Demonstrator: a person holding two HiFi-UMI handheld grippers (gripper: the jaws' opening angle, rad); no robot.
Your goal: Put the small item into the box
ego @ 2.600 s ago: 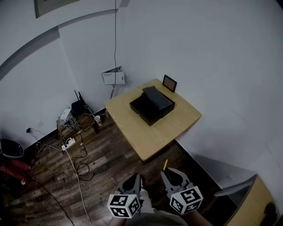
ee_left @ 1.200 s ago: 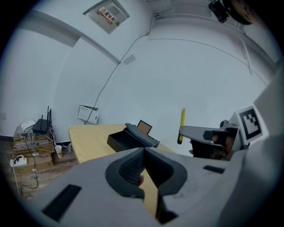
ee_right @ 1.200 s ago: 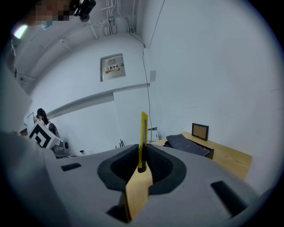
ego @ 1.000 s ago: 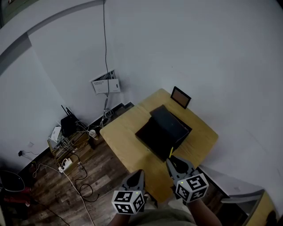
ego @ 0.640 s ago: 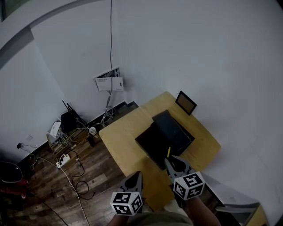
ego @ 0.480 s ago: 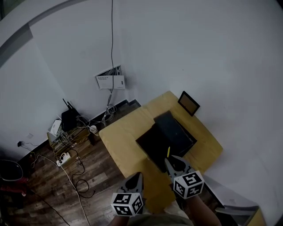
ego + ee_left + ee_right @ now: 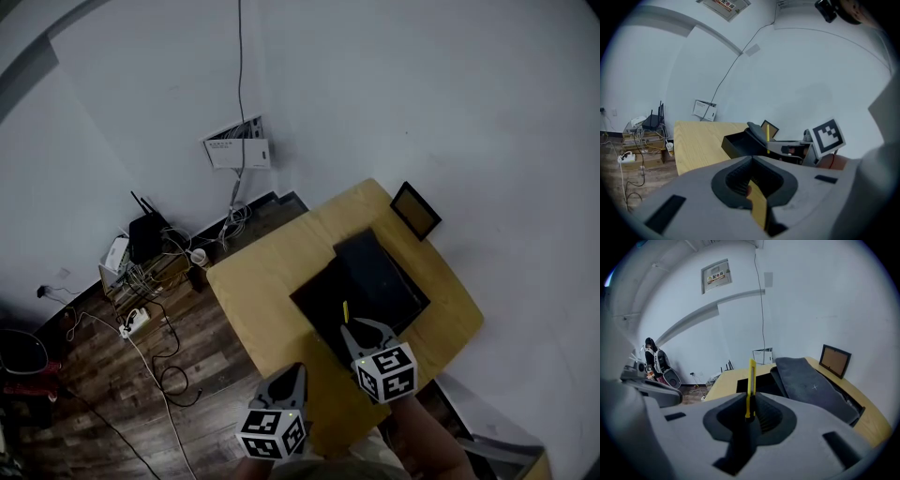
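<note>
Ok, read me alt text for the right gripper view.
The right gripper is shut on a thin yellow stick-shaped item that stands upright. Beyond it, an open black box, its grey lid lying to the right, sits on a light wooden table.

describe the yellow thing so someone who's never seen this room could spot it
Find the tan wooden table by the white wall, with an open black box on it. The right gripper hangs over the box's near edge, shut on a thin yellow stick that pokes past its tips. It is the only bright yellow thing there, among black, grey and tan.
</note>
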